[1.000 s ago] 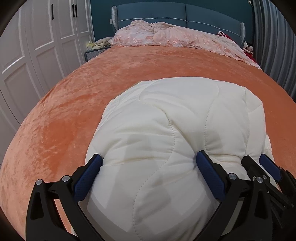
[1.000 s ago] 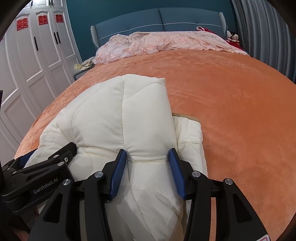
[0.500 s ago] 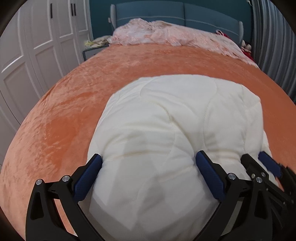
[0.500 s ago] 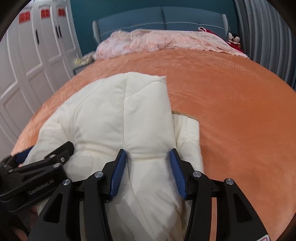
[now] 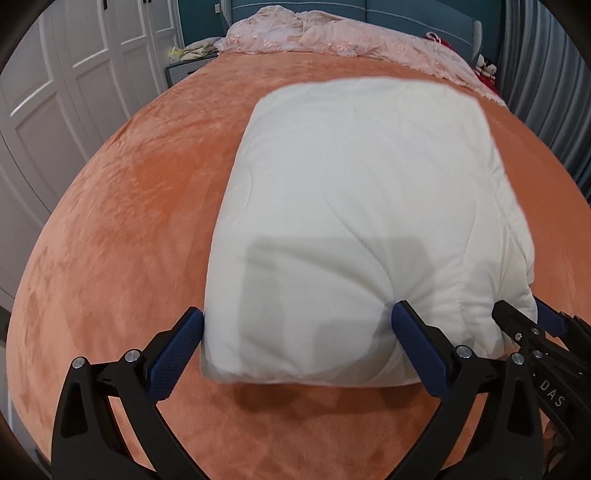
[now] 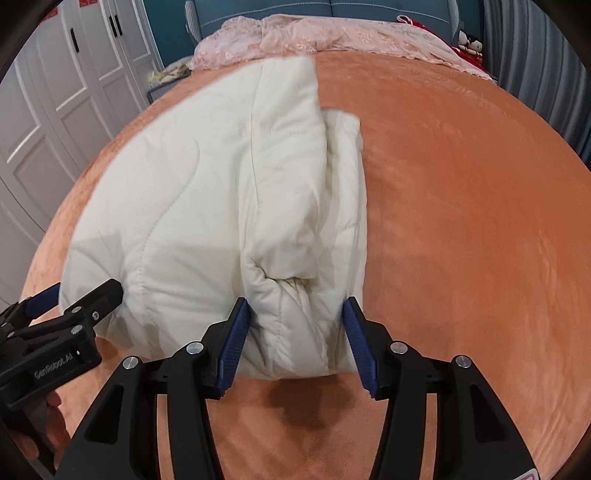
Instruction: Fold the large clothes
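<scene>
Left wrist view: left gripper (image 5: pixel 297 328) and right gripper (image 6: pixel 295 314), fingers just opening, are still bracketing the near edge of the folded cream quilted garment (image 5: pixel 354 206) on the orange bed (image 5: pixel 122 221); withdrawing straight back is keeping folds stacked.

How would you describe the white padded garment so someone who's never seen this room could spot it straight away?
Start with the big bed covered in an orange velvety blanket. On its near half lies the folded cream quilted garment, close to both grippers. It is the only white, puffy, stitched bundle there; the pink lace cover is crumpled far back at the blue headboard.
</scene>
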`<action>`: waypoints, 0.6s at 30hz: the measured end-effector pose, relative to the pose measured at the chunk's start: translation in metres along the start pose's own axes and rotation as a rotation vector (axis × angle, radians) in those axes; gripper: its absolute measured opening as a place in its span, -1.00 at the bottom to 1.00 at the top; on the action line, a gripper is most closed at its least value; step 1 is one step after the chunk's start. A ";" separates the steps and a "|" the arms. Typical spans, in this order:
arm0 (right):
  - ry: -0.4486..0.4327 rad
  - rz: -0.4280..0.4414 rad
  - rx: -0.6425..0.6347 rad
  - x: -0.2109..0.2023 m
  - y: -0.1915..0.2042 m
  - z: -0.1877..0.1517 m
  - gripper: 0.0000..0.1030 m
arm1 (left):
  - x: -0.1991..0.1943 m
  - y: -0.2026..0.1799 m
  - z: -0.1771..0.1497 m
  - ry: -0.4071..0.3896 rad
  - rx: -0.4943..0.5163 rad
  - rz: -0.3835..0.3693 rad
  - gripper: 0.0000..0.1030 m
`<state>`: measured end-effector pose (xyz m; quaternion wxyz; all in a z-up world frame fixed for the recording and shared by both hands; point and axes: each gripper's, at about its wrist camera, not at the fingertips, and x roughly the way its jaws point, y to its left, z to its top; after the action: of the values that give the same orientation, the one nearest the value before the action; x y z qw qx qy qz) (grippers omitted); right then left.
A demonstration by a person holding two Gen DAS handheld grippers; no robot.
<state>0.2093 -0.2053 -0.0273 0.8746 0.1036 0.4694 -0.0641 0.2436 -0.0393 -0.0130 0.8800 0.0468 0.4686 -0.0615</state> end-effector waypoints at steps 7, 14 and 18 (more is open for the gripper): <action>0.020 0.005 0.049 -0.005 -0.006 -0.002 0.01 | -0.005 0.002 -0.004 0.024 -0.007 0.008 0.91; 0.052 -0.044 0.030 -0.022 -0.008 -0.020 0.01 | -0.013 -0.004 -0.023 0.055 0.038 0.042 0.91; 0.082 -0.051 0.040 -0.029 -0.012 -0.036 0.01 | -0.026 -0.006 -0.035 0.049 0.047 0.047 0.90</action>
<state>0.1615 -0.2079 -0.0235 0.8505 0.1117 0.5058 -0.0916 0.1992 -0.0390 -0.0110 0.8680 0.0801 0.4874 -0.0507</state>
